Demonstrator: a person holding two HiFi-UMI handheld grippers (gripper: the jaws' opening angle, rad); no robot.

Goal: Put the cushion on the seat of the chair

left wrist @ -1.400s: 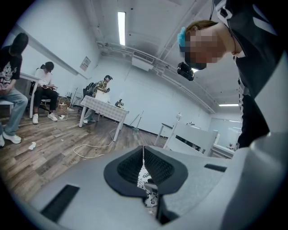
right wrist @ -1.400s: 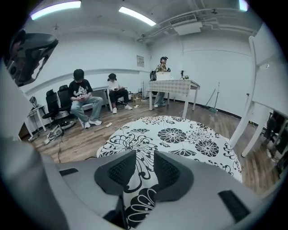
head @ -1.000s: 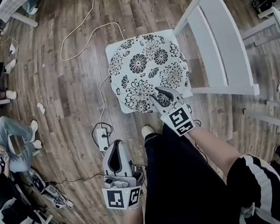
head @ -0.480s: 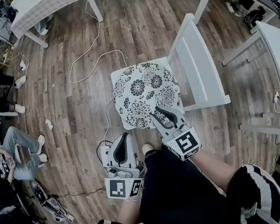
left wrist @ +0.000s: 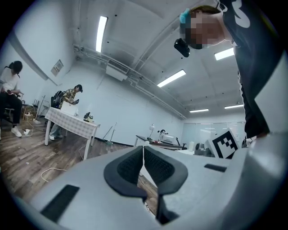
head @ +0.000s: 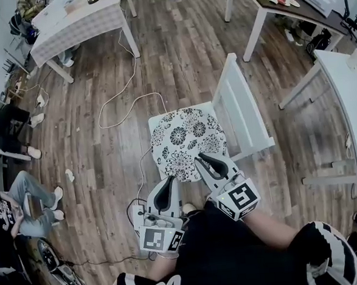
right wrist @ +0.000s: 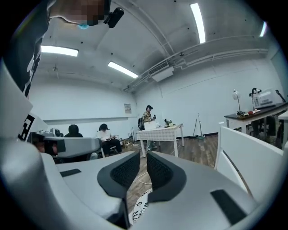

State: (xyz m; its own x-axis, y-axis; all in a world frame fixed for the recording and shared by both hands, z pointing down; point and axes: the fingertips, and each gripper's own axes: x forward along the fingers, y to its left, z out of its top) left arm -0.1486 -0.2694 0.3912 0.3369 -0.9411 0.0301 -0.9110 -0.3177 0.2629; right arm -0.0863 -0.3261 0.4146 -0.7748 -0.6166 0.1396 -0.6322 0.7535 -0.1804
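Note:
The black-and-white flowered cushion (head: 187,141) lies flat on the seat of the white chair (head: 243,113), in the middle of the head view. My right gripper (head: 202,161) hovers at the cushion's near edge, its jaws drawn together to a thin slit with nothing in them. In the right gripper view a strip of the cushion (right wrist: 139,209) shows below the jaws, and the chair back (right wrist: 252,157) stands to the right. My left gripper (head: 169,181) is shut and empty, just off the cushion's front corner.
A power strip (head: 134,212) and a white cable (head: 127,103) lie on the wood floor left of the chair. A cloth-covered table (head: 78,18) stands far left, and white tables (head: 346,96) stand at the right. A seated person (head: 24,198) is at the left edge.
The view has pulled back and up, so chair and cushion look smaller. My right gripper has come off the cushion's near edge. My left gripper has moved up beside it.

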